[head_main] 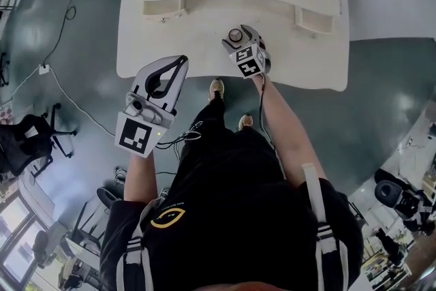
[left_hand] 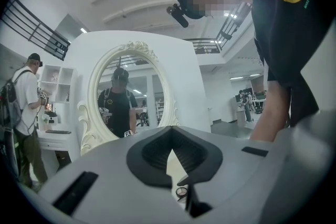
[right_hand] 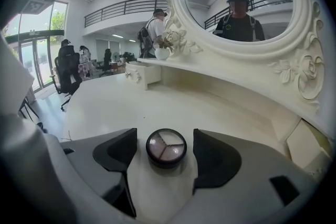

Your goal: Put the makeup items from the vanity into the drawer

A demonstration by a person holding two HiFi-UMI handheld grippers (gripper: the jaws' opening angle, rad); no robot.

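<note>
In the head view, the left tool (head_main: 182, 62) and the right tool (head_main: 237, 37) are seen at one table (head_main: 177, 44). In the left gripper view, the jaws are closed together, empty. In the right gripper view, one eyeshadow compact (right_hand: 166, 148) is seen on the table between parted jaws, untouched.

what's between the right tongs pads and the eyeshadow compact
bare vanity top only; both pads stand clear of the eyeshadow compact, shown in the right gripper view
</note>
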